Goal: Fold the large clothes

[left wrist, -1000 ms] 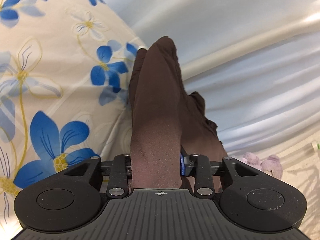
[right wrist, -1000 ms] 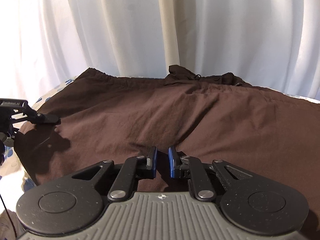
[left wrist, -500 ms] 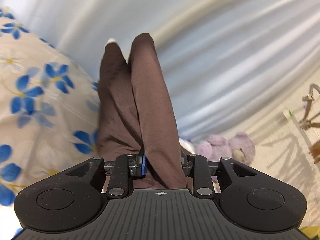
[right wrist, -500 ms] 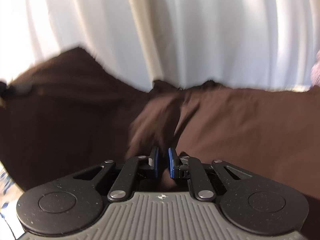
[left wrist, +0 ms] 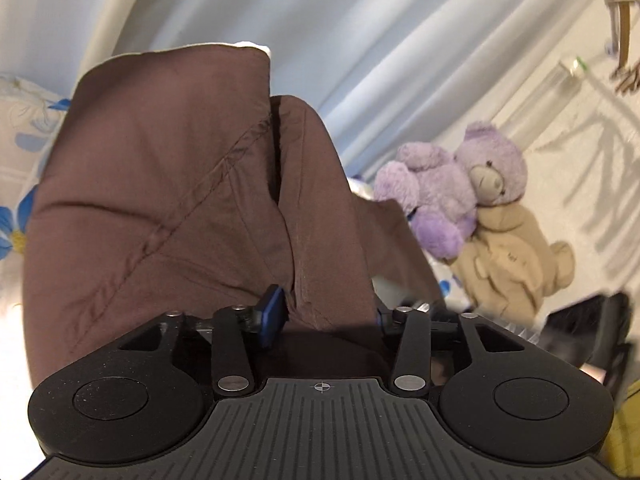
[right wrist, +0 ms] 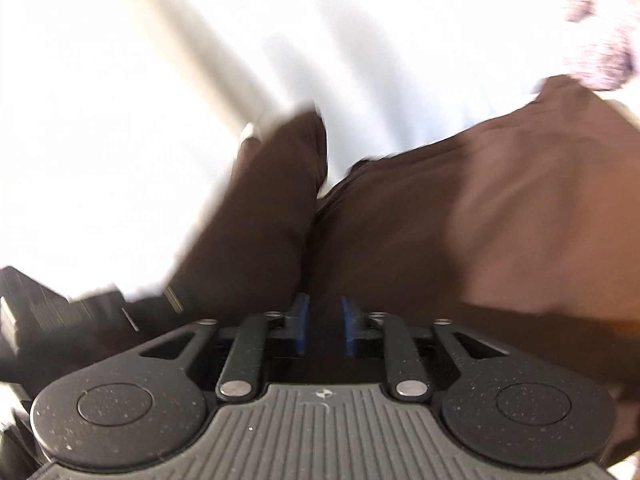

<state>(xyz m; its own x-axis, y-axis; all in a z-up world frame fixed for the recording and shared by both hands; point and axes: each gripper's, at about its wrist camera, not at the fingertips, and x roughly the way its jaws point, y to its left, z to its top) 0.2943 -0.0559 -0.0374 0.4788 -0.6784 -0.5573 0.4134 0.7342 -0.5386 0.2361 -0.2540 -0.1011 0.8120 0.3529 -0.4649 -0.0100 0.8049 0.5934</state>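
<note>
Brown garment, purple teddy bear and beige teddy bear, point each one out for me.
brown garment [left wrist: 160,184], left wrist view, on its broad stitched panel.
purple teddy bear [left wrist: 448,184], left wrist view, on its body.
beige teddy bear [left wrist: 504,264], left wrist view, on its torso.

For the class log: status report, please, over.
Left gripper shut on brown garment. Right gripper shut on it too. Garment lifted, bunched. Plush toys close behind.

Pale curtain [left wrist: 400,40] w/ bright backlight
</note>
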